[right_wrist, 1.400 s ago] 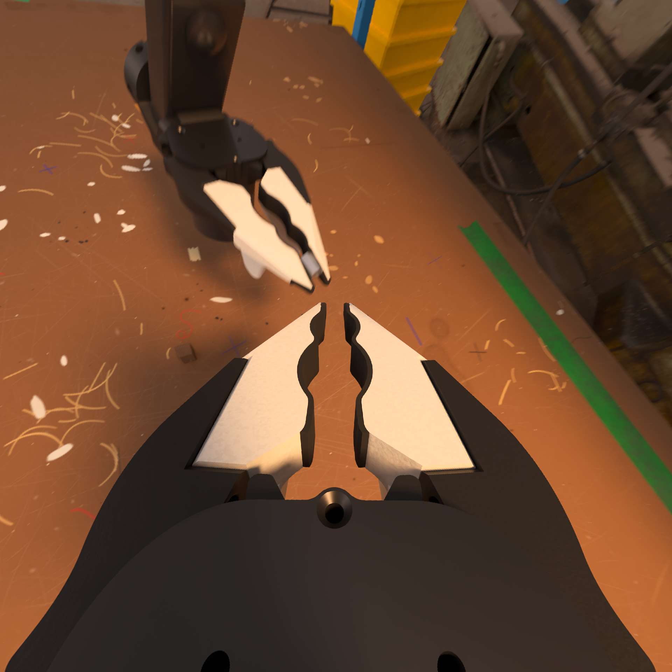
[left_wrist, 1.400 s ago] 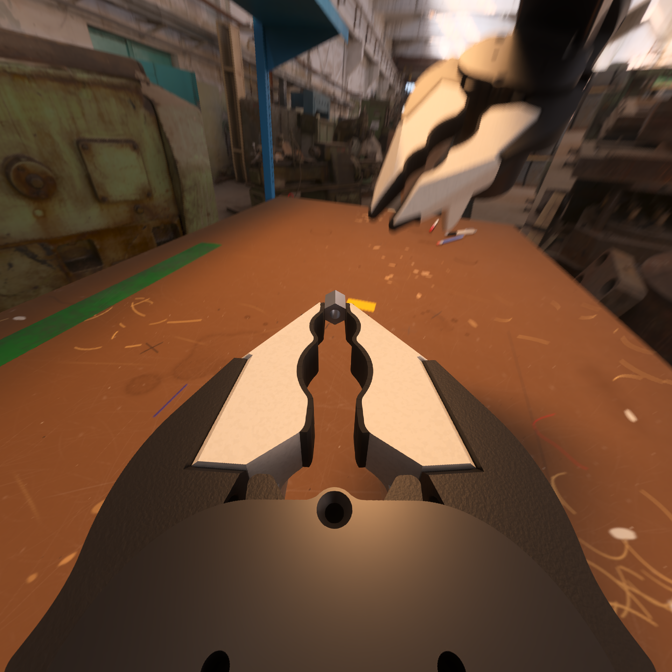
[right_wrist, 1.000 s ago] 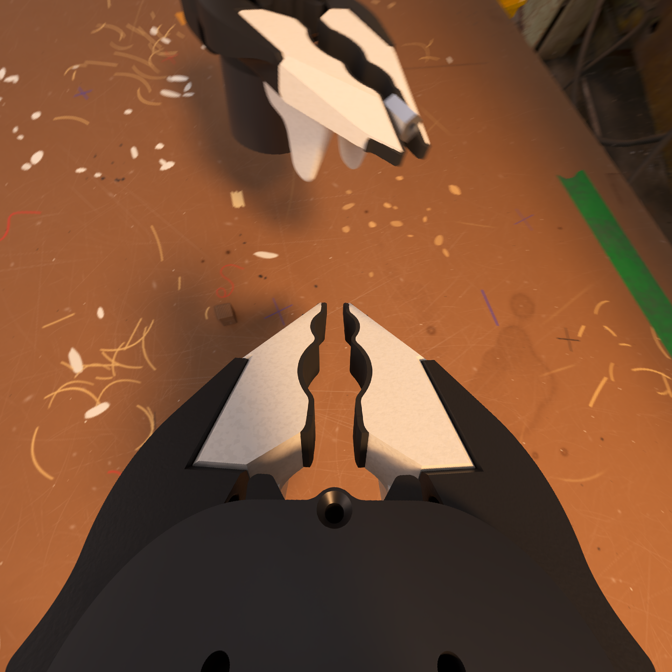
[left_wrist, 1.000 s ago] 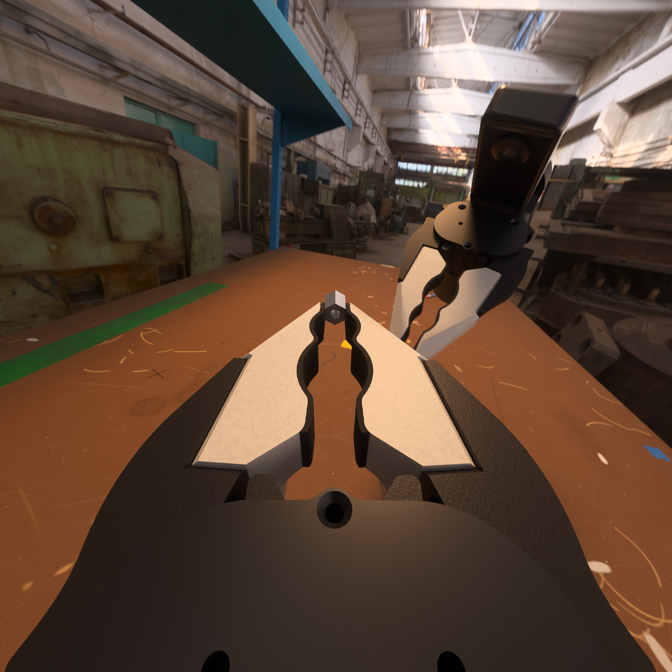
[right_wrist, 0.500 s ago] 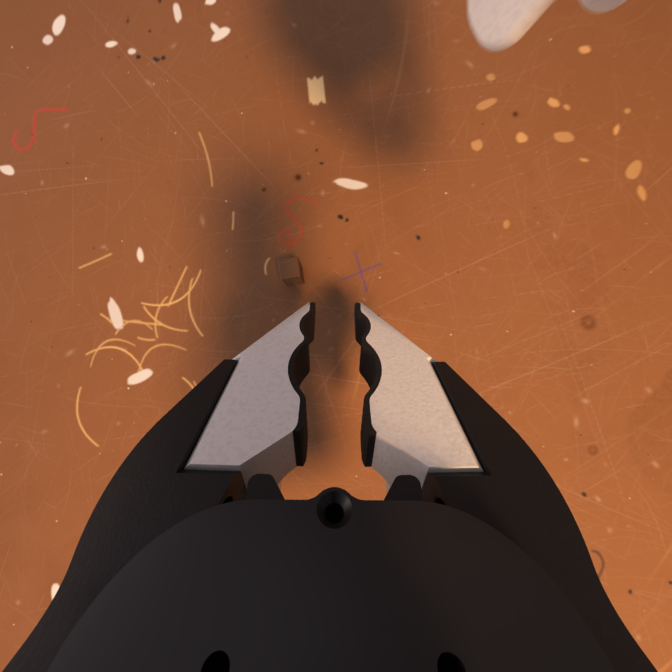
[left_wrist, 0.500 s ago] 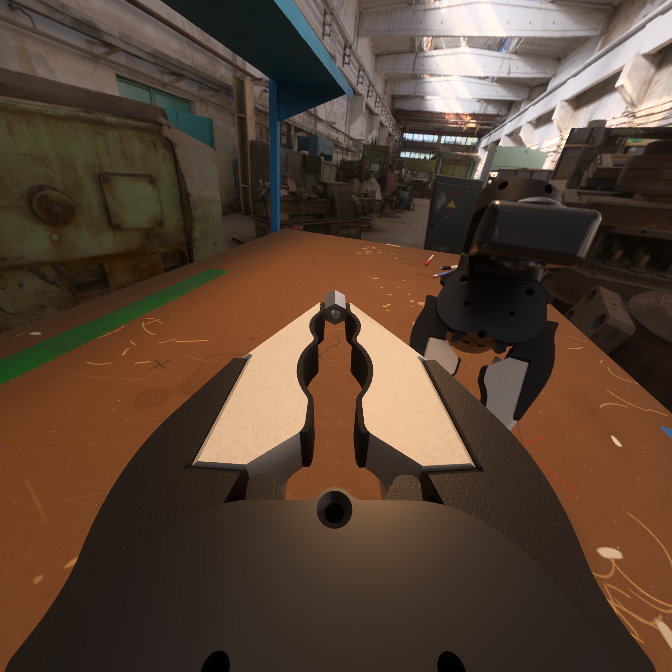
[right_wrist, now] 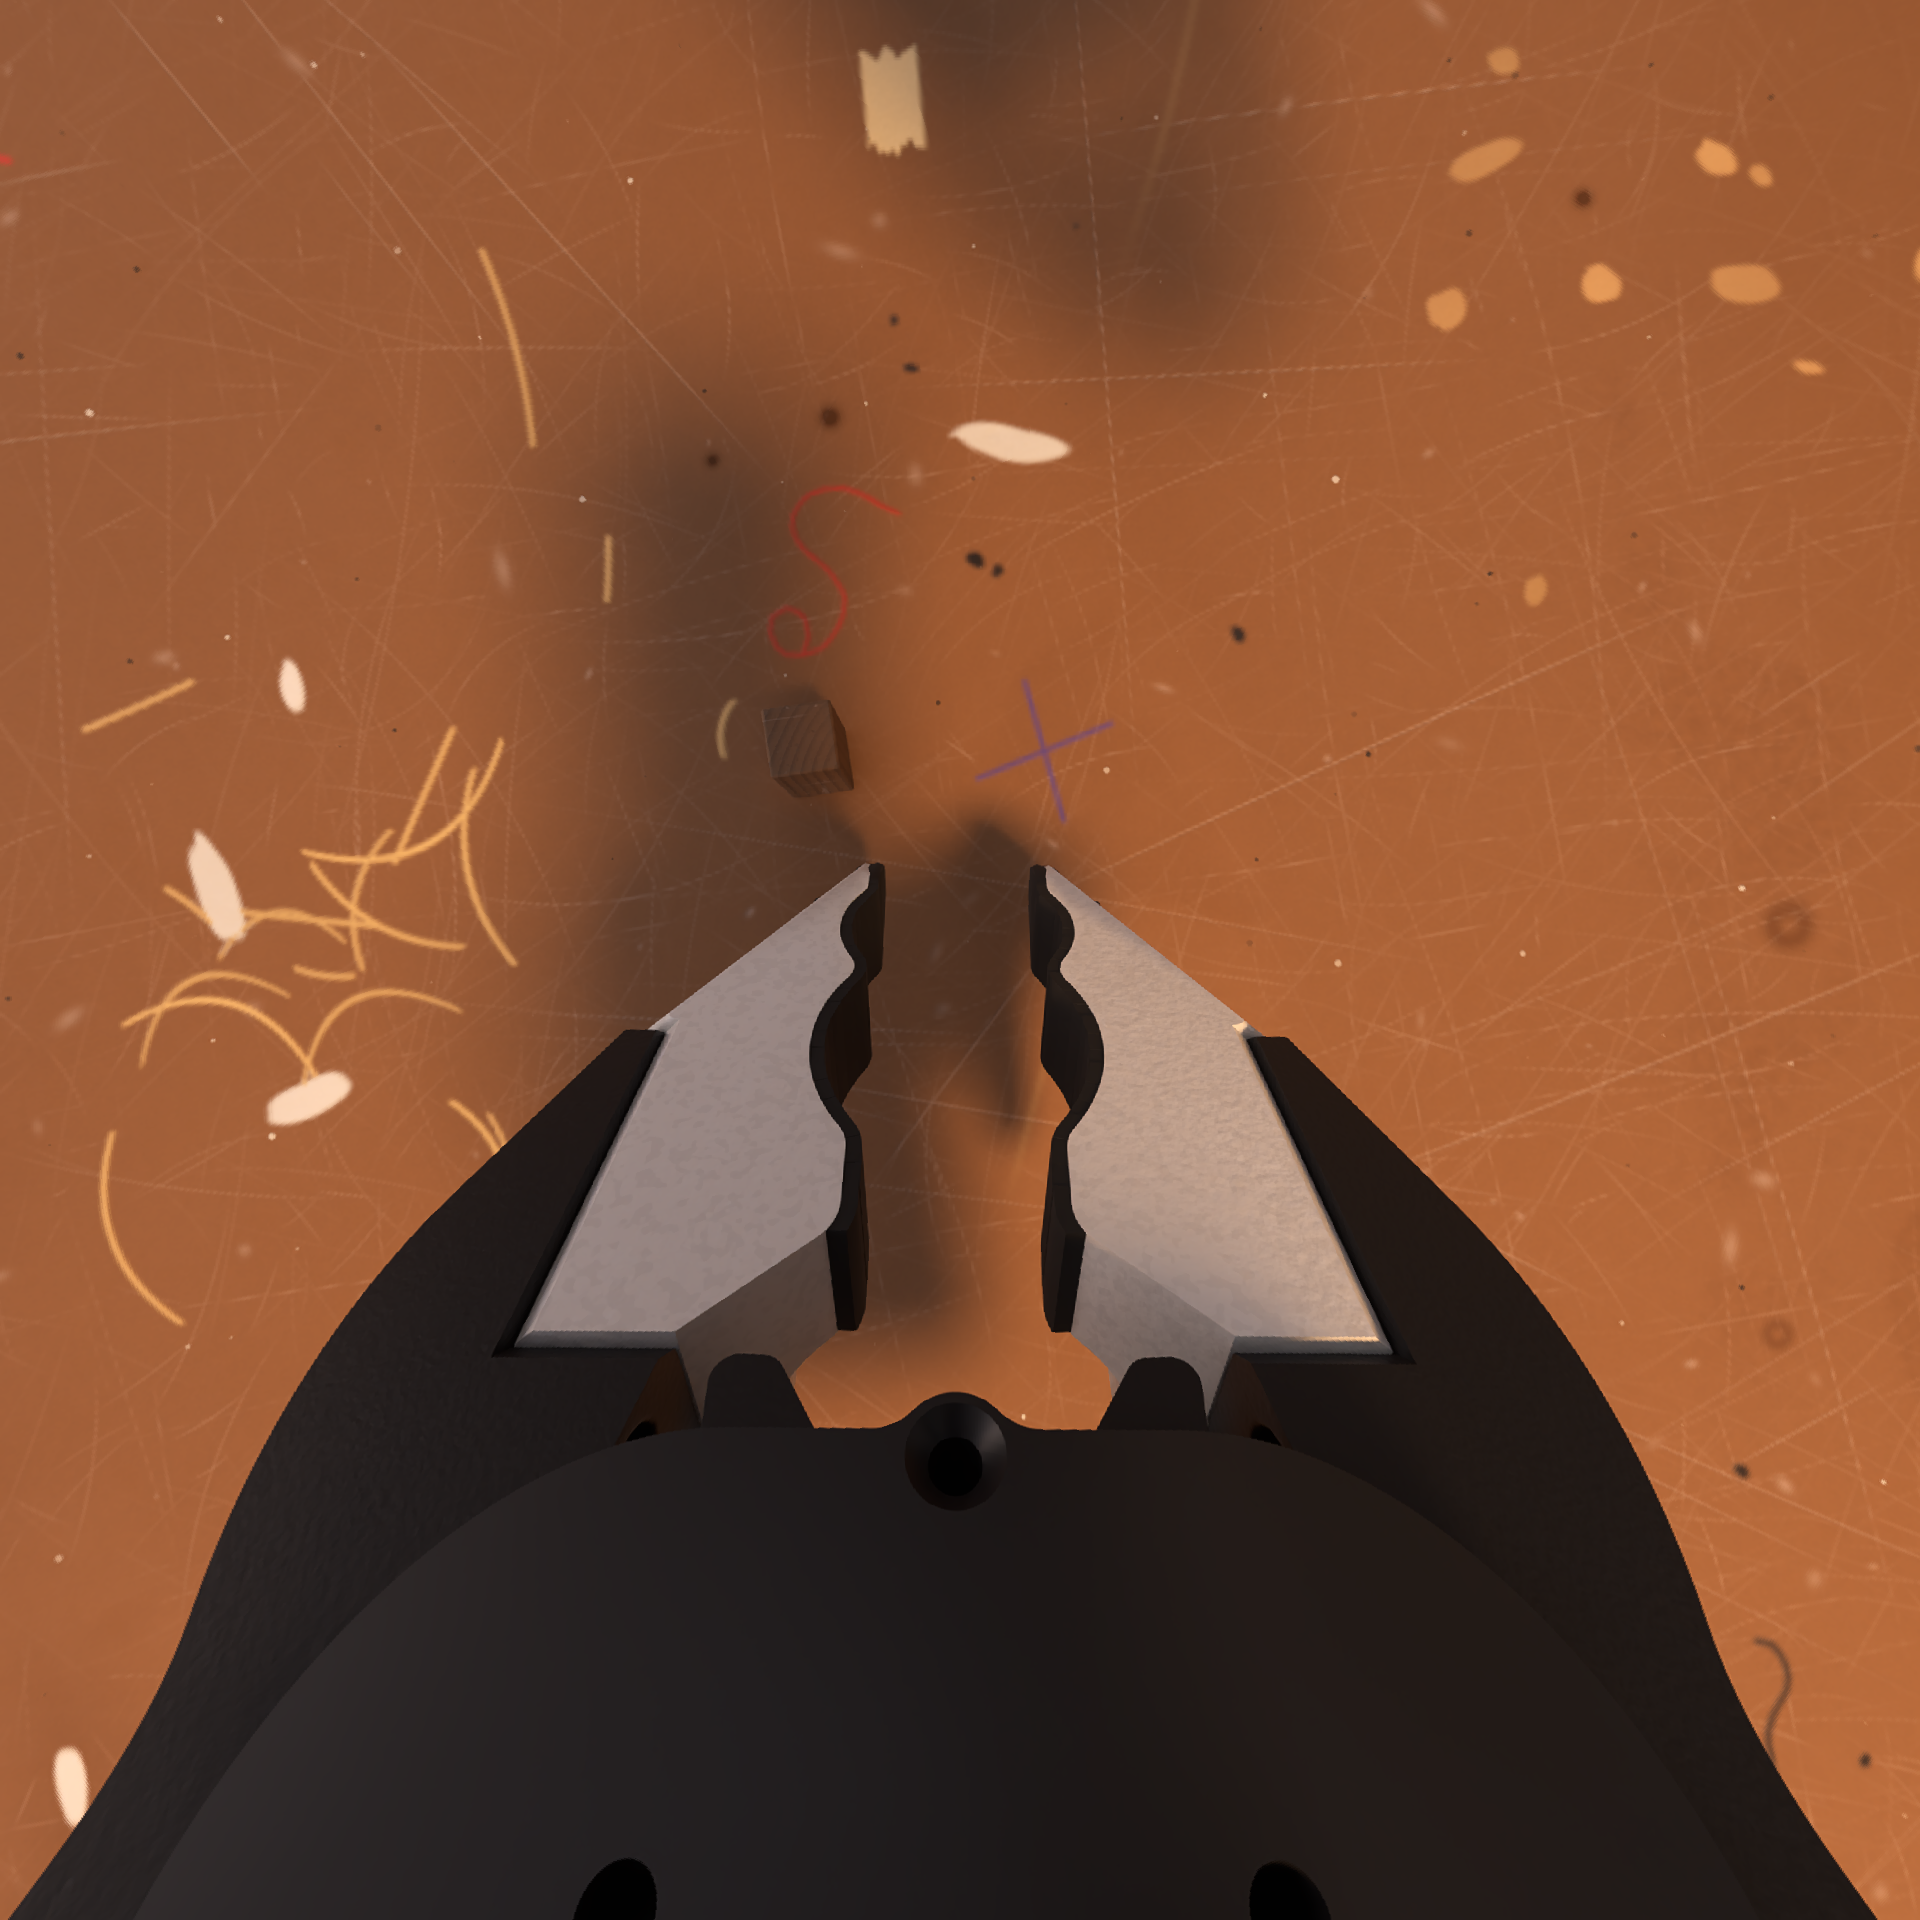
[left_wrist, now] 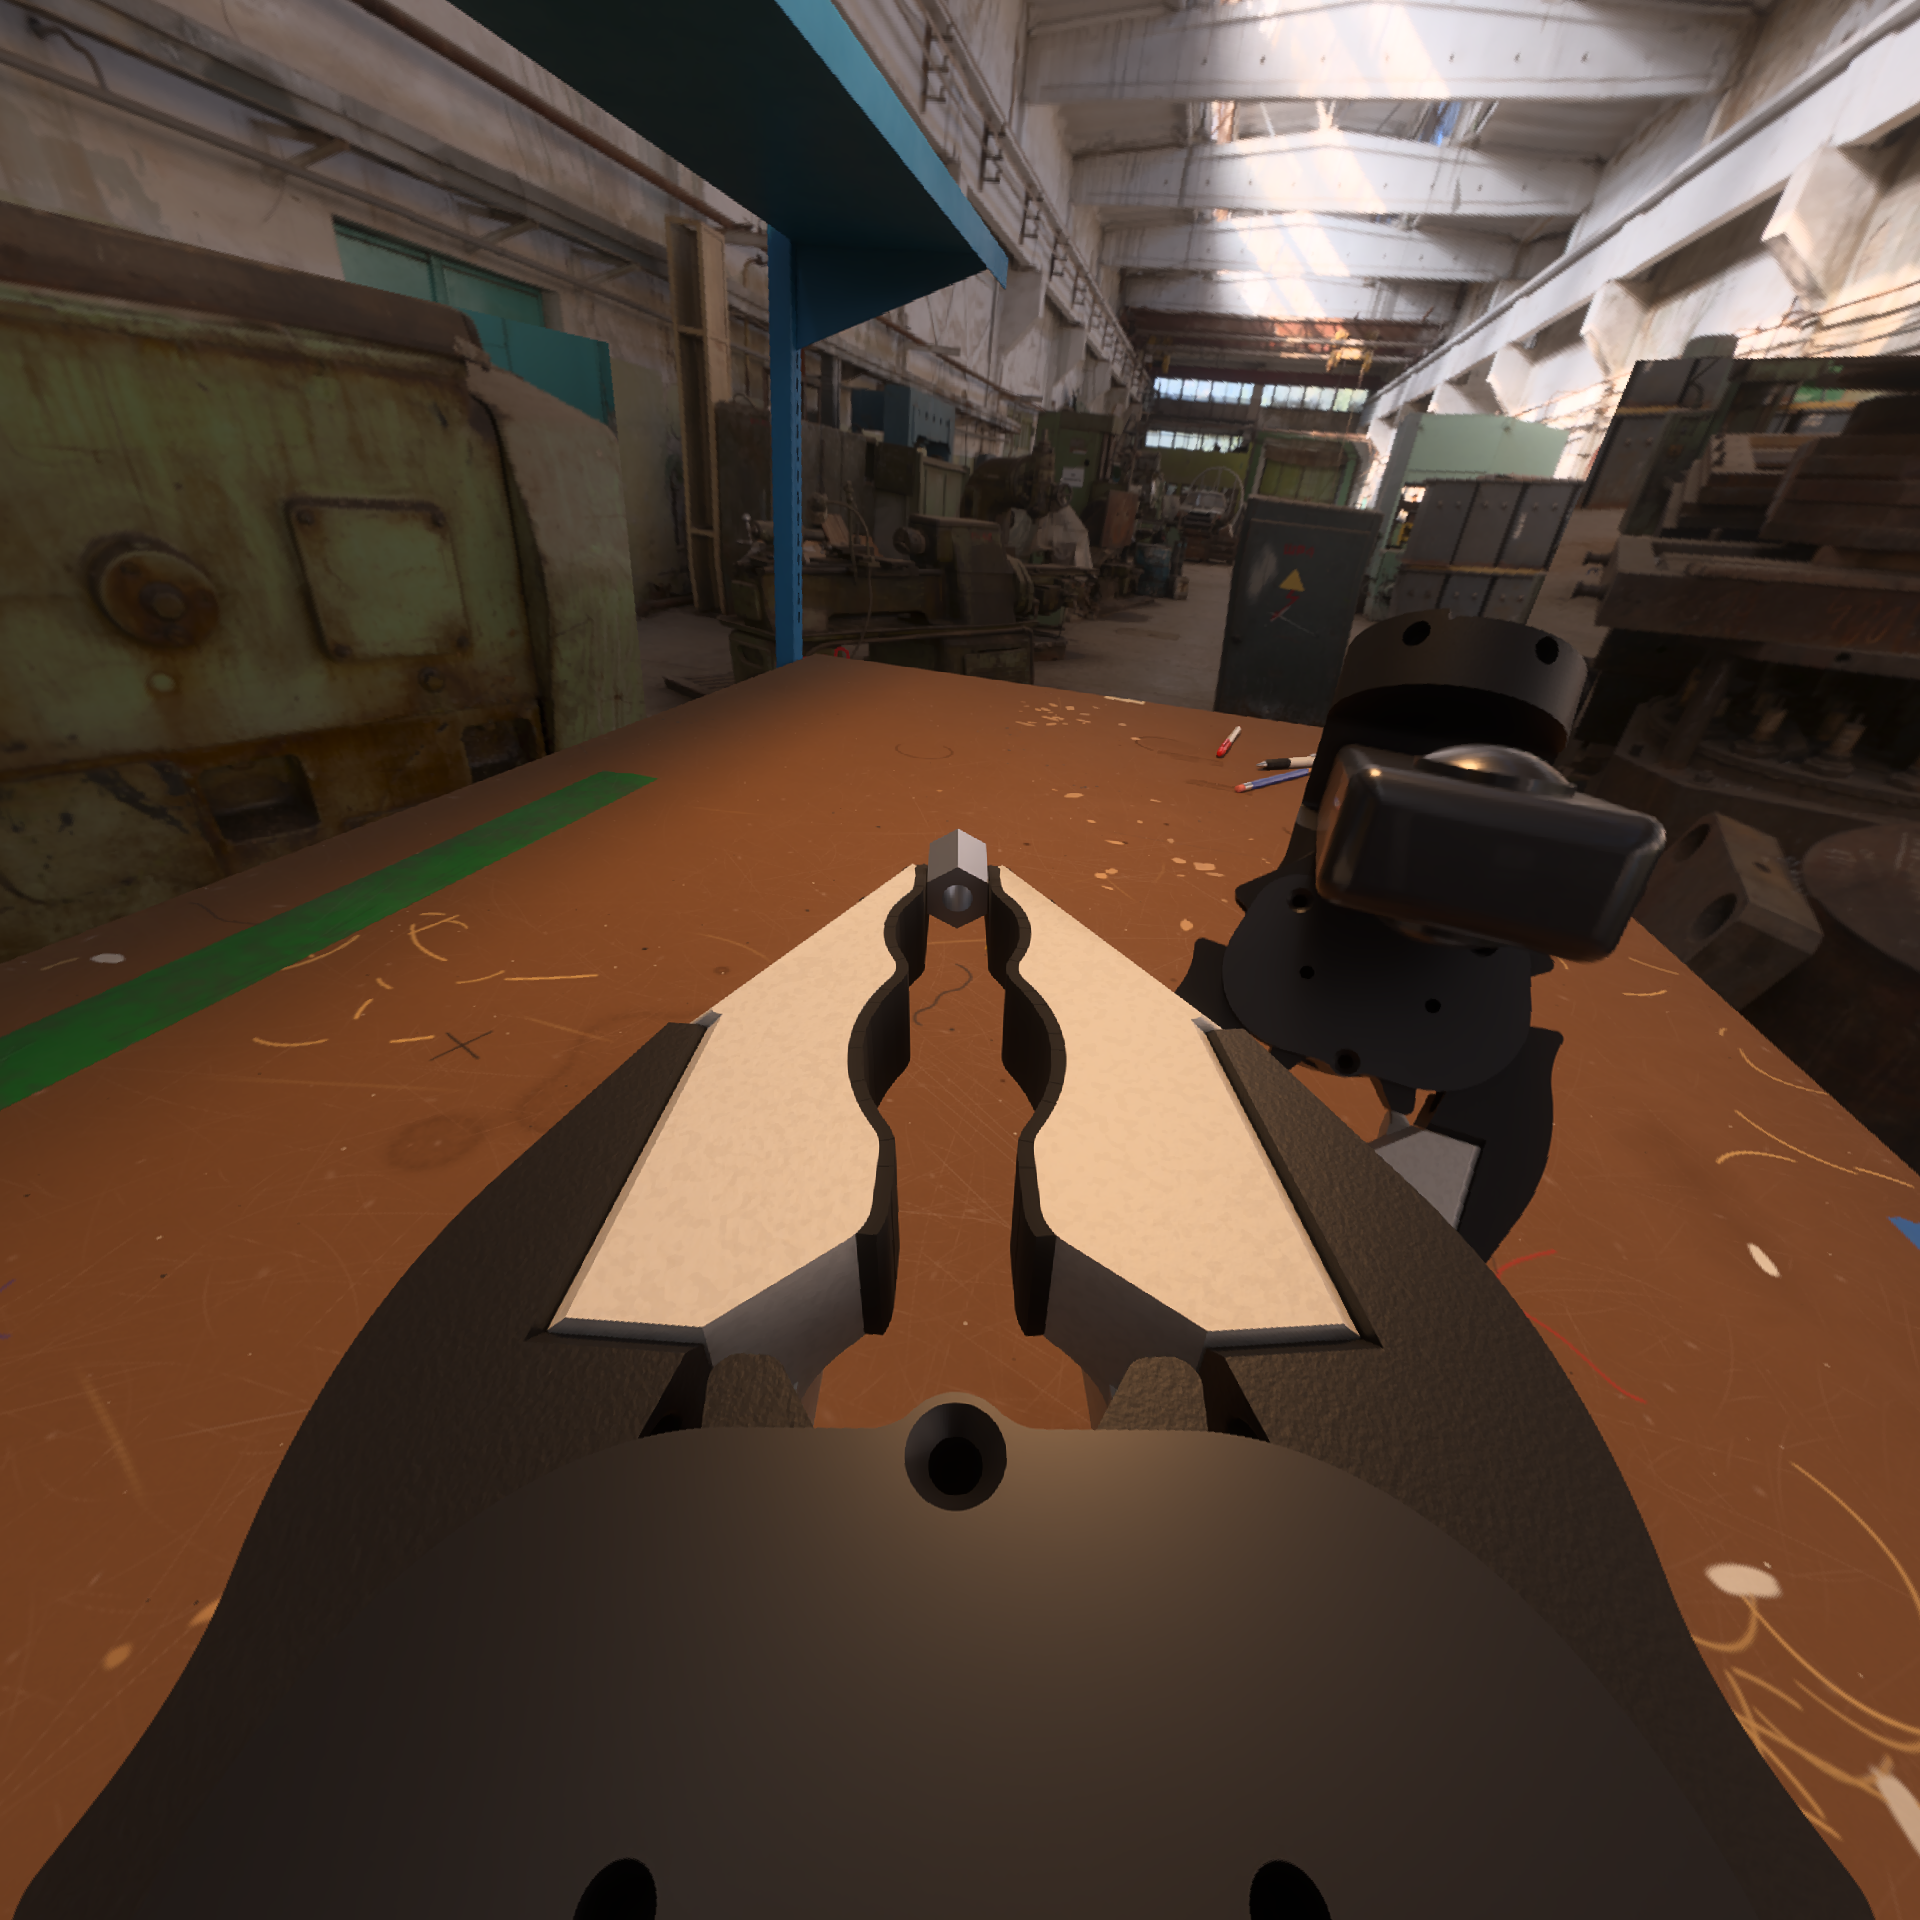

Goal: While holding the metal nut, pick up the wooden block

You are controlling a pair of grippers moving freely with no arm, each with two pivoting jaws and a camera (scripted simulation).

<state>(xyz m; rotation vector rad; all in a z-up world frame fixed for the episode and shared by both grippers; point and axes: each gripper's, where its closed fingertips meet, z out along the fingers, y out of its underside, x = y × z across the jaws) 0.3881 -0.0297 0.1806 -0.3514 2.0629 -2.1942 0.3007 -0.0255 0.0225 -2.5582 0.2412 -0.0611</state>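
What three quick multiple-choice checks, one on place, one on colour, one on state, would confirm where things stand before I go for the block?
1. Where does the wooden block lie relative to the right gripper?
A. between its fingertips
B. ahead of the tips, left of their gap
C. behind the gripper body

2. What colour is the tape strip along the table edge?
A. green
B. yellow
C. white

3. What state is the left gripper in?
A. wide open, empty
B. shut on nothing
C. shut on the metal nut

Answers: 1 B, the block sits on the table beyond the left fingertip. 2 A, a green band runs there. 3 C, the nut is pinched at the tips.
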